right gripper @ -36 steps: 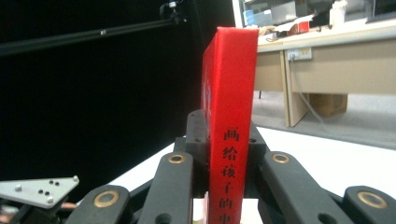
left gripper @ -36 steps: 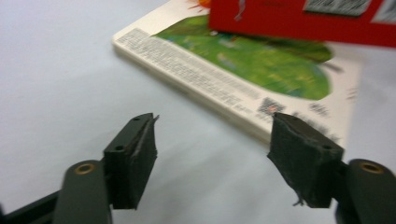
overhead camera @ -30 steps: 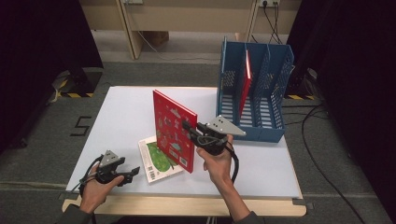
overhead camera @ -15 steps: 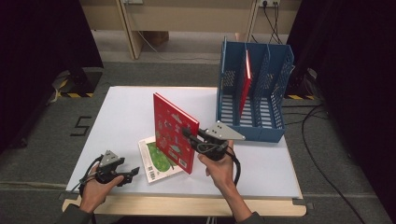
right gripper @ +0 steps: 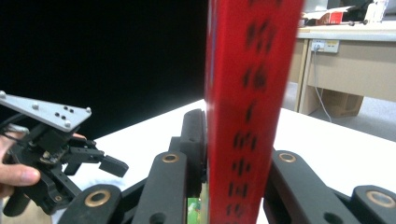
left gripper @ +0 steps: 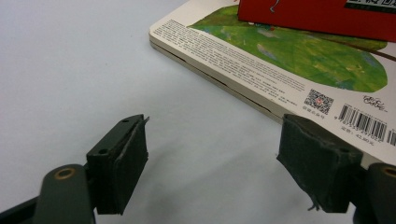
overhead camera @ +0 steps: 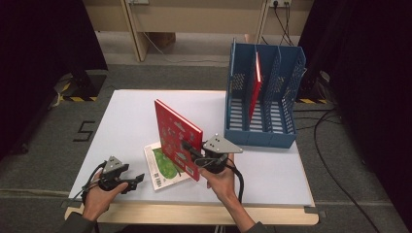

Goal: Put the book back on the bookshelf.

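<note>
The right gripper (overhead camera: 190,151) was clamped on the spine edge of a red book (overhead camera: 177,138), which stood upright on the table (overhead camera: 126,116) with its cover facing the person's left. In the right gripper view the red book (right gripper: 250,107) rose between the two black jaws, both pressed flat against its sides; the jaws had just been easing slightly apart while the book remained gripped between them. Just beneath and to the left of this gripper lay a green book (overhead camera: 163,167) flat on the table, the red book's lower edge resting over it. The left gripper (overhead camera: 136,180) sat low near the table's front edge, jaws spread apart with nothing between them; the green book (left gripper: 299,60) lay just ahead of its right-hand jaw. Beyond the right gripper, well apart, stood a blue rack (overhead camera: 265,133) holding another red book (overhead camera: 255,87) upright in a slot.
</note>
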A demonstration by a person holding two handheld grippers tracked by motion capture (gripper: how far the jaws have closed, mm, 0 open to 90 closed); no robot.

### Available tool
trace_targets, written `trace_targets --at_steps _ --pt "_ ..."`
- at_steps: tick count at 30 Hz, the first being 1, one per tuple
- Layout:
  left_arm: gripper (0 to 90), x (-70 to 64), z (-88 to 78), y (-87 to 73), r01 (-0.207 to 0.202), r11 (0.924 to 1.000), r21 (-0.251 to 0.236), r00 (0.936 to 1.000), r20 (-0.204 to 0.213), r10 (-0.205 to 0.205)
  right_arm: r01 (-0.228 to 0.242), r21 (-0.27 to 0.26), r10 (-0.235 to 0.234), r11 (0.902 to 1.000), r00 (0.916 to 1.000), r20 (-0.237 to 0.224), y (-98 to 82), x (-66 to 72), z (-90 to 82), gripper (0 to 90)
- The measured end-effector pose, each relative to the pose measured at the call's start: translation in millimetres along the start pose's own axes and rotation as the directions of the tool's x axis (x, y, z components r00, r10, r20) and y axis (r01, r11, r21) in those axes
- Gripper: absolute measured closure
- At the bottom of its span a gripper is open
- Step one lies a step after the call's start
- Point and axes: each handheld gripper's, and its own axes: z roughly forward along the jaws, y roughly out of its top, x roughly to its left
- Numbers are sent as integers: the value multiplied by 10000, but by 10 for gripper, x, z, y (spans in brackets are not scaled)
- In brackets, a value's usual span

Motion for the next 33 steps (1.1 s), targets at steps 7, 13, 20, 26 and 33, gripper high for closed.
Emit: trace_targets --at_steps 7,13,20,26,33 --pt "228 3 2 -2 -34 10000 35 10000 -8 34 92 330 -94 9994 9999 83 -191 9 120 754" --pt "229 2 7 -5 -88 9999 147 10000 -14 89 167 298 -173 9994 9997 188 -283 15 184 747" --pt "229 1 7 -6 -104 9998 151 9999 1 104 100 378 -105 9992 9999 136 -357 14 245 750" --pt "230 1 11 -9 -106 9998 180 9999 10 106 84 273 -88 9996 9999 148 -376 14 276 753" --pt "231 1 12 -8 -99 9998 180 10000 -4 99 153 270 -156 9995 9998 115 -395 32 295 760"
